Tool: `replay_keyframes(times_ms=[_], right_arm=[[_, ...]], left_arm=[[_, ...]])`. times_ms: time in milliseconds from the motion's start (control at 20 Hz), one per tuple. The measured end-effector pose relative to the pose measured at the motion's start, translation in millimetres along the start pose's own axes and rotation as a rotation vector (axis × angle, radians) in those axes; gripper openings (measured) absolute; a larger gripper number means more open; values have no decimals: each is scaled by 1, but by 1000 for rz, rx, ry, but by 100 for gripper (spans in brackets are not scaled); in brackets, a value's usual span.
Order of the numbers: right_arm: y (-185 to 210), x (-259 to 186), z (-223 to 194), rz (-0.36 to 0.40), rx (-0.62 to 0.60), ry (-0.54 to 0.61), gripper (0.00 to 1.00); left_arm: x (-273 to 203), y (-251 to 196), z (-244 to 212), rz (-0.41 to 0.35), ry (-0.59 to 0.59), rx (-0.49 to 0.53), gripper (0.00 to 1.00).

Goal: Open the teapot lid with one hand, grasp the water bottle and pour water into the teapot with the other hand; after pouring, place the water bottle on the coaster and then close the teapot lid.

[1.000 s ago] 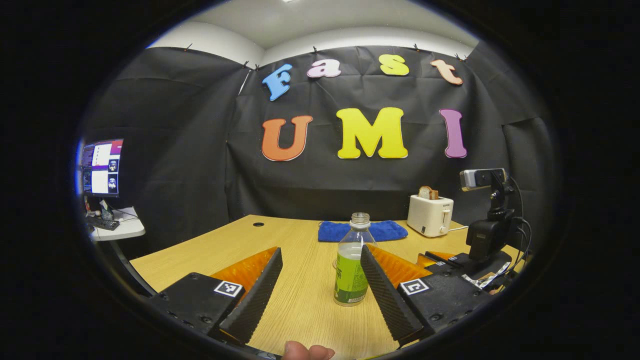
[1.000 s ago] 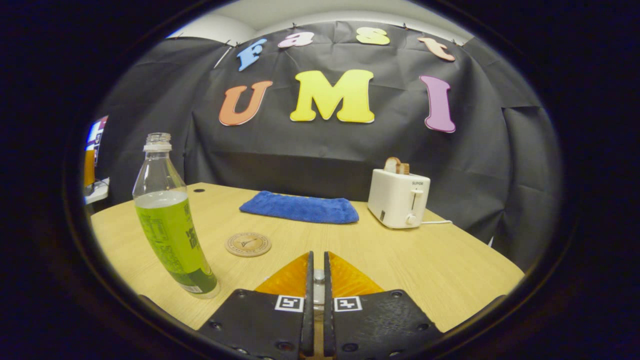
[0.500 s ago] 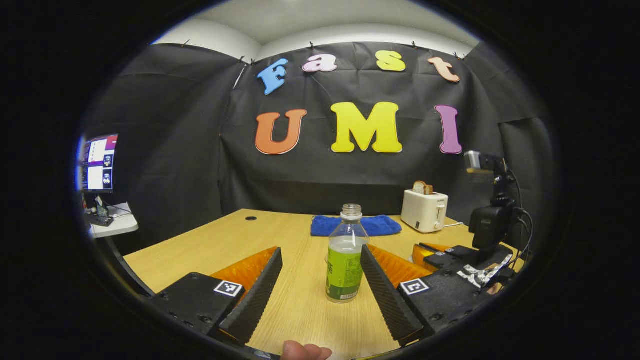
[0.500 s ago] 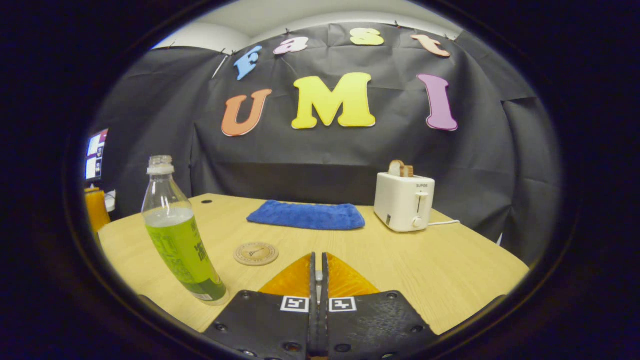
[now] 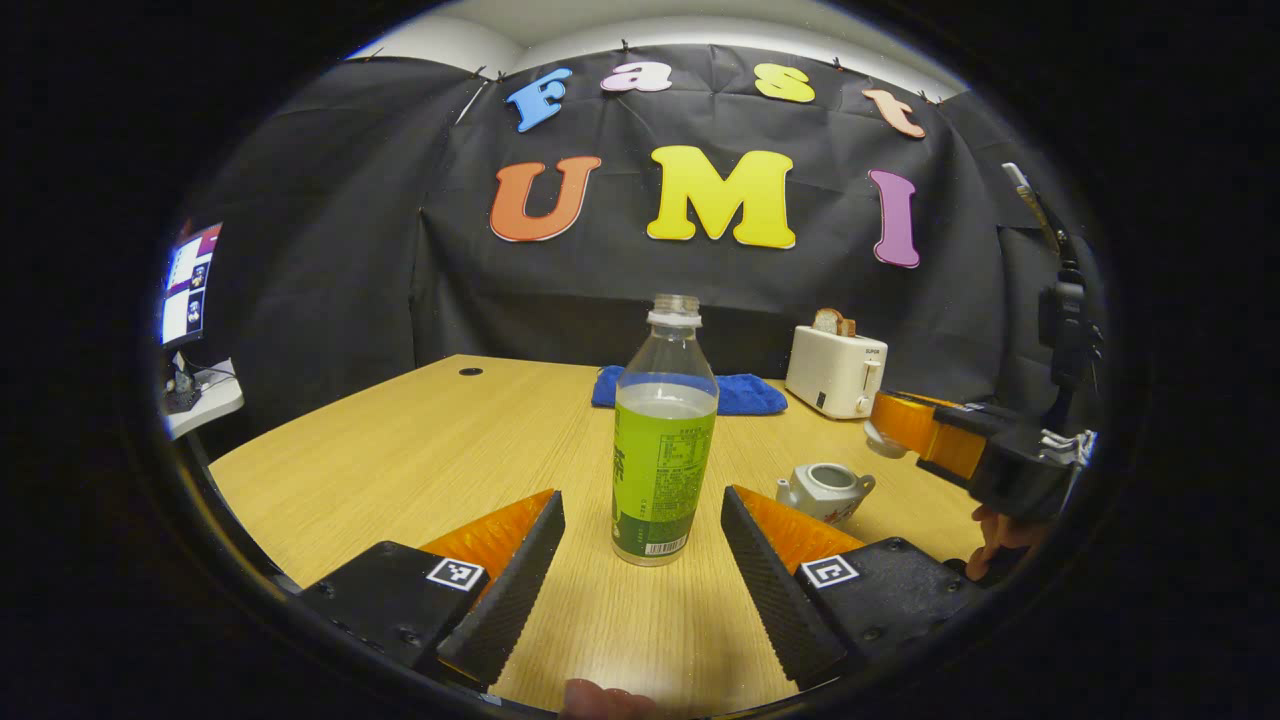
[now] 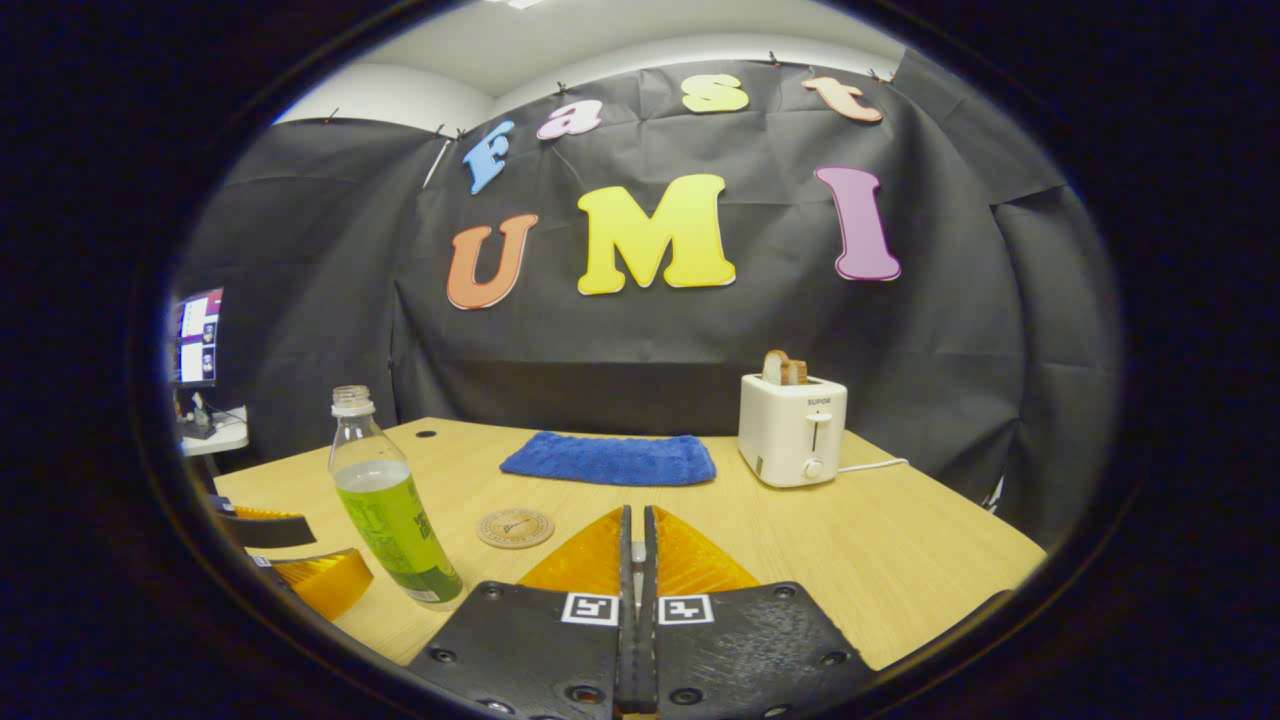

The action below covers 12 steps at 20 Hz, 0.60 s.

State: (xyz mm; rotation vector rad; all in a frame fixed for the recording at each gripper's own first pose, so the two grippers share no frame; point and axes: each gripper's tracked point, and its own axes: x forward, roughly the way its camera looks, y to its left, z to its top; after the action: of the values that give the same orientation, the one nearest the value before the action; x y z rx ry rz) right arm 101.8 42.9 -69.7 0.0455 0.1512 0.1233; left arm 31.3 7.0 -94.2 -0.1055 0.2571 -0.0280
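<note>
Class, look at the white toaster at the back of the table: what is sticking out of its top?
A slice of browned bread stands in the toaster; its lower part is hidden inside the slot.

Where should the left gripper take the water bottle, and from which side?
Probably the labelled lower body of the water bottle, approached straight ahead along the table. It stands upright and uncapped between the open left gripper fingers; the body there is straight-sided, while the neck tapers.
</note>
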Motion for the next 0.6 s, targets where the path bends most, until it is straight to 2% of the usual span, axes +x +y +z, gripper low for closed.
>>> replay_keyframes(times_ms=[600], right_arm=[[-31, -20, 0, -26, 12, 10, 0]], left_arm=[[54, 5, -14, 42, 46, 29, 99]])
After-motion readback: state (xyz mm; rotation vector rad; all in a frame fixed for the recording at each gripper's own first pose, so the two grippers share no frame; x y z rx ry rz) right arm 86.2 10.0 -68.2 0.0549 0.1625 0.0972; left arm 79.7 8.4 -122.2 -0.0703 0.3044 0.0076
